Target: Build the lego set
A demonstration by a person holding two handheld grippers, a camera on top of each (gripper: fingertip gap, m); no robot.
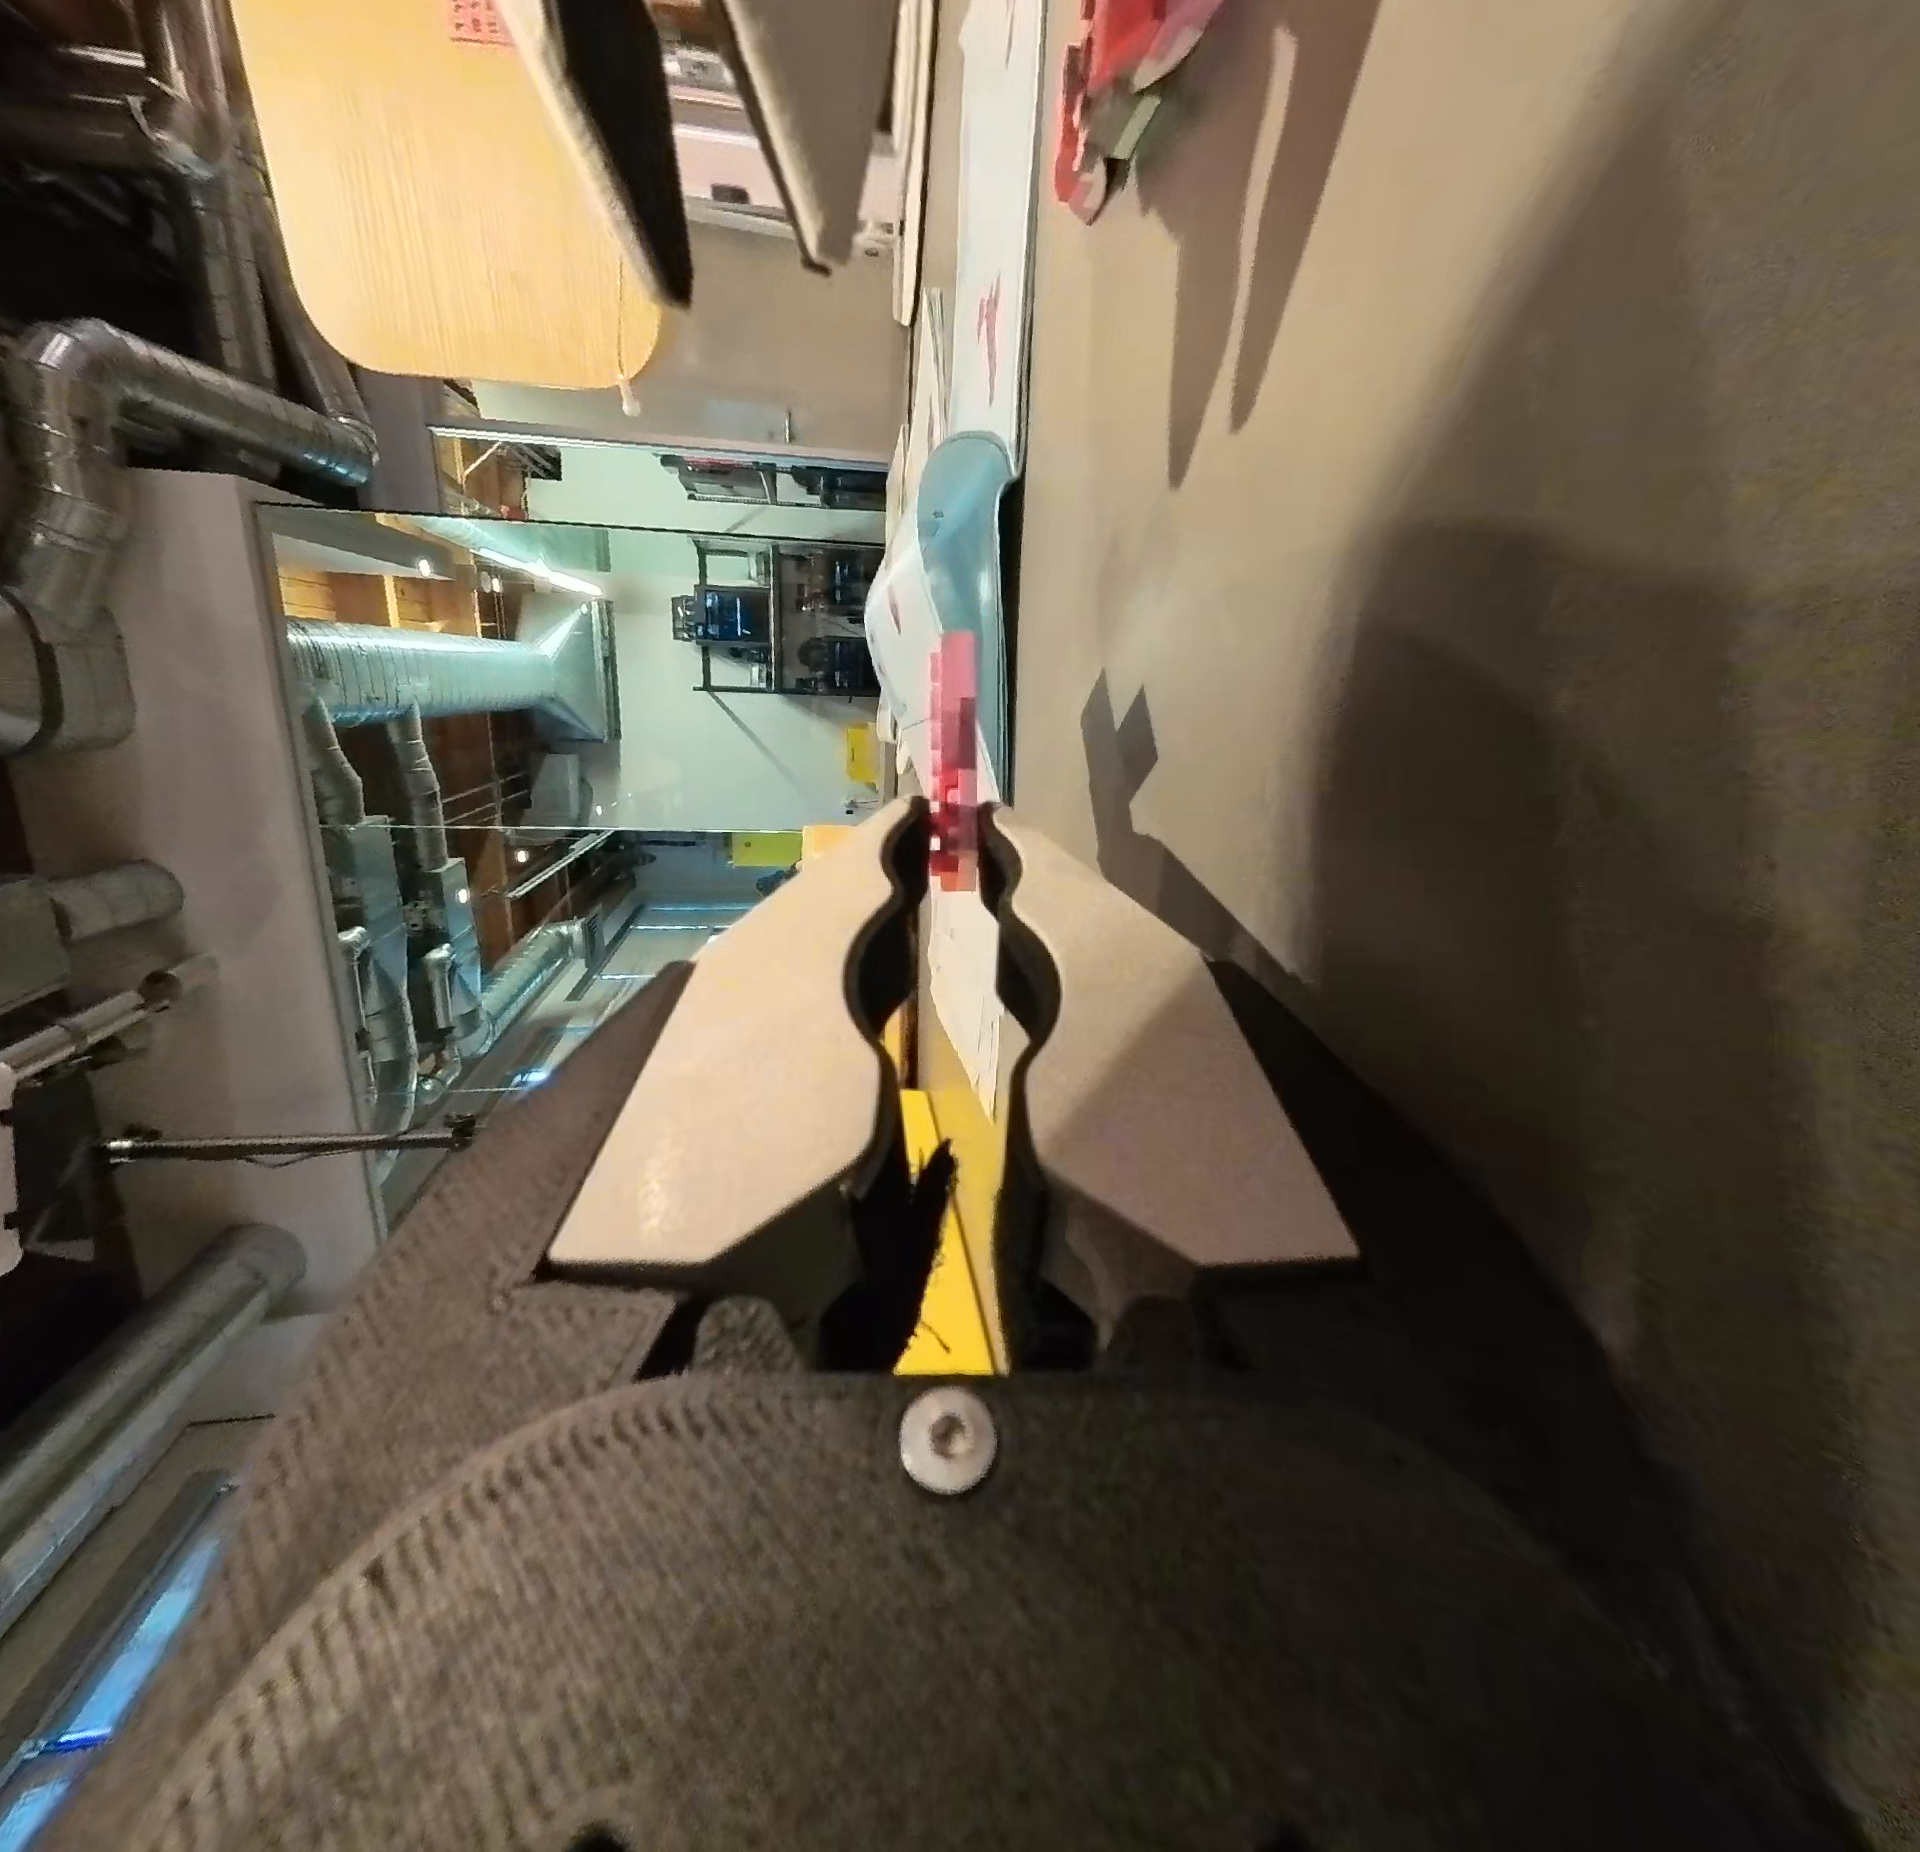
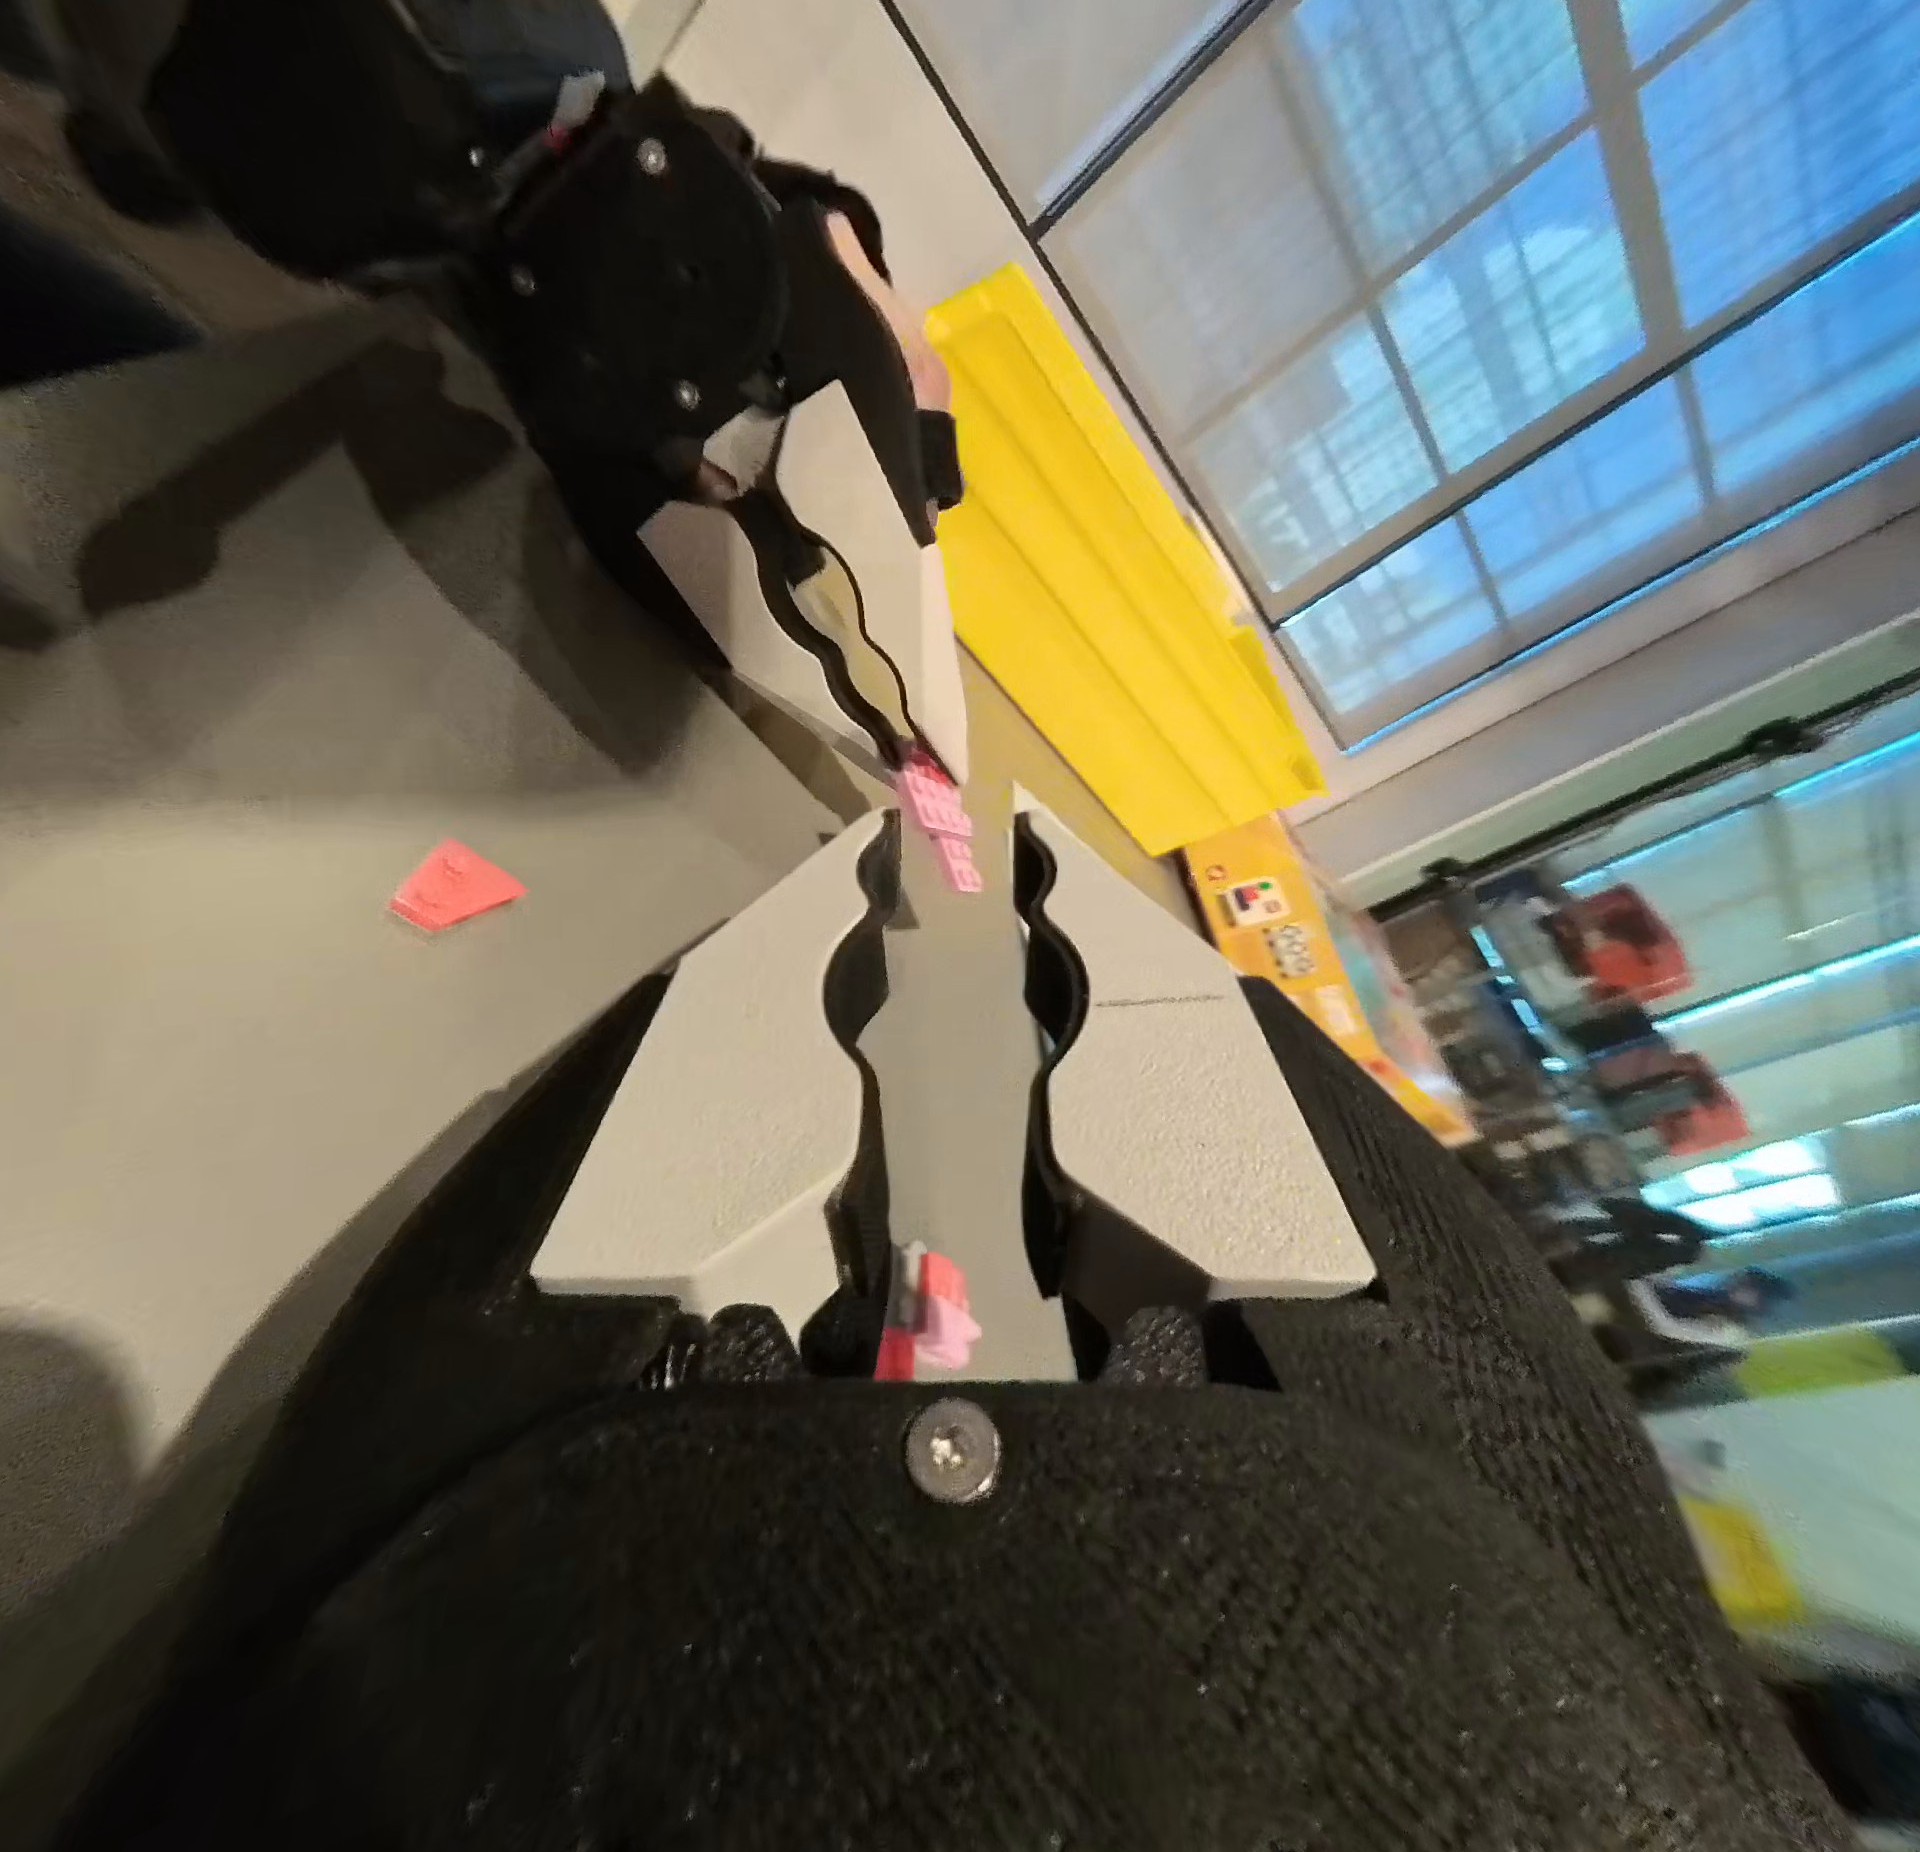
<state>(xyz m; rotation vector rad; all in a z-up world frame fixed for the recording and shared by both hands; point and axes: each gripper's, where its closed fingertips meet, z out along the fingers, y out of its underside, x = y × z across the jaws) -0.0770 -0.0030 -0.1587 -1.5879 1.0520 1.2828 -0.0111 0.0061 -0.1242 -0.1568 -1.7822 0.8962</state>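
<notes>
My left gripper [image 1: 954,815] is shut on a pink lego assembly [image 1: 956,722] of stacked plates and holds it above the grey table [image 1: 1455,659]. In the right wrist view the left gripper [image 2: 914,748] comes in from the upper left with the pink assembly [image 2: 940,815] sticking out of its tips. My right gripper [image 2: 954,815] is open and empty, and the assembly shows between its tips, just beyond them. The right gripper also shows at the top of the left wrist view [image 1: 748,280], apart from the assembly. A coral wedge plate [image 2: 457,893] lies flat on the table.
A pile of red, pink and green lego pieces [image 1: 1132,46] lies farther along the table, beside white instruction sheets [image 1: 987,244] and a light-blue bag [image 1: 956,545]. A yellow tray [image 2: 1101,555] and an orange box [image 2: 1278,929] stand by the window. More pink pieces [image 2: 930,1314] show low between my right fingers. The gap from one gripper's tips to the other's is roughly 8 cm.
</notes>
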